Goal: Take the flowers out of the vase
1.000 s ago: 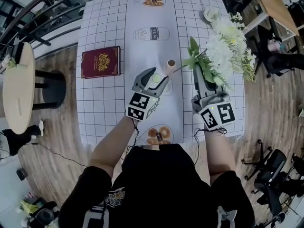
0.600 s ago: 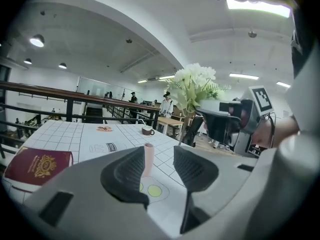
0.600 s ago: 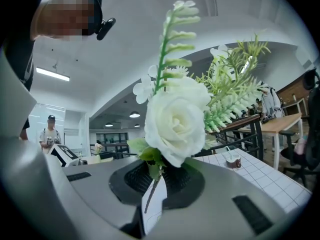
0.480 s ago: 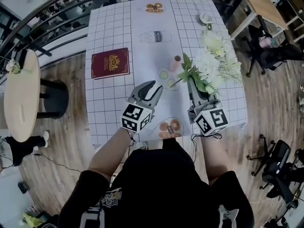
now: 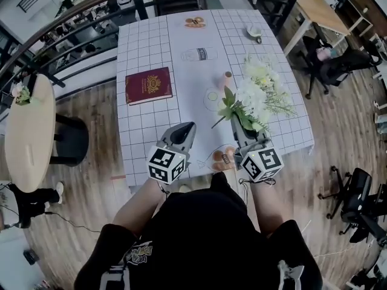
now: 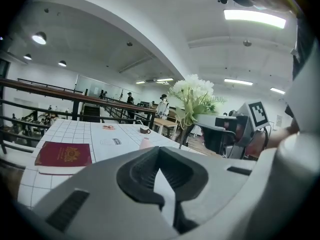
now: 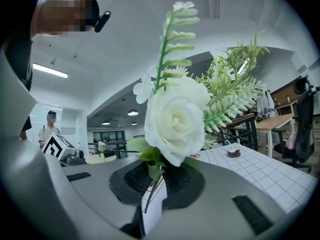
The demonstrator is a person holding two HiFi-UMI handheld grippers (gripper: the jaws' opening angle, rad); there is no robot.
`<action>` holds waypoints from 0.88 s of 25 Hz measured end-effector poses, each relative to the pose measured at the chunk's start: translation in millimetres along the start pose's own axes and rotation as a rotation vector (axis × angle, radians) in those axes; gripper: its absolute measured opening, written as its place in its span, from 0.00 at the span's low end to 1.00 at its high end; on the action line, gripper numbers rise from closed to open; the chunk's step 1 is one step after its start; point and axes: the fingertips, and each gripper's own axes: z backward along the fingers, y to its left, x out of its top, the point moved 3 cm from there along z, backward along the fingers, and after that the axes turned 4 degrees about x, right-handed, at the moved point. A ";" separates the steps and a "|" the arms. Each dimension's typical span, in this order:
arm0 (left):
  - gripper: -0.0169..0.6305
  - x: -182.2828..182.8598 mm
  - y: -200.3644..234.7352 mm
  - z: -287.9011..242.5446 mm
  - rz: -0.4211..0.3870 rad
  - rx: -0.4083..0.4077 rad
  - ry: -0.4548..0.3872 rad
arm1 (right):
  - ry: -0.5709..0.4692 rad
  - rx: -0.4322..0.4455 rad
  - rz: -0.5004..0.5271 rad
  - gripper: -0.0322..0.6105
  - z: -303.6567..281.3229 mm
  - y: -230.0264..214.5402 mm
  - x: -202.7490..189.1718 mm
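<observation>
A bunch of white flowers with green leaves (image 5: 257,95) hangs over the right half of the white gridded table (image 5: 139,132). My right gripper (image 5: 237,124) is shut on its stems near the front edge. In the right gripper view a white rose (image 7: 175,119) fills the middle, and its thin stem is pinched between the jaws of the right gripper (image 7: 154,186). The small pinkish vase (image 5: 227,77) stands upright mid-table, apart from the flowers, and the vase (image 6: 145,143) also shows past my left jaws. My left gripper (image 5: 188,128) is shut and holds nothing.
A dark red book (image 5: 149,85) lies on the table's left part. A cup (image 5: 254,32) sits at the far right corner. Beside the table stand a round wooden table (image 5: 27,132) at left, a railing (image 5: 72,11) behind, and a desk (image 5: 323,11) and office chairs (image 5: 354,192) at right.
Both grippers drew back toward the table's front edge. The left jaws went from wide open to shut. The flowers travelled with the right gripper, away from the vase.
</observation>
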 end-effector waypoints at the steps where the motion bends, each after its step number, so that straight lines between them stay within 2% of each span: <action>1: 0.04 -2.6 -0.8 8.7 0.000 -0.007 0.002 | -0.001 -0.004 0.000 0.11 3.6 7.8 -1.8; 10: 0.04 -16.3 -10.0 73.6 -0.028 -0.075 0.017 | -0.008 -0.069 -0.021 0.11 38.8 72.2 -15.0; 22: 0.04 -33.8 -31.5 131.8 -0.019 -0.107 0.027 | 0.005 -0.071 -0.036 0.11 76.3 128.2 -24.2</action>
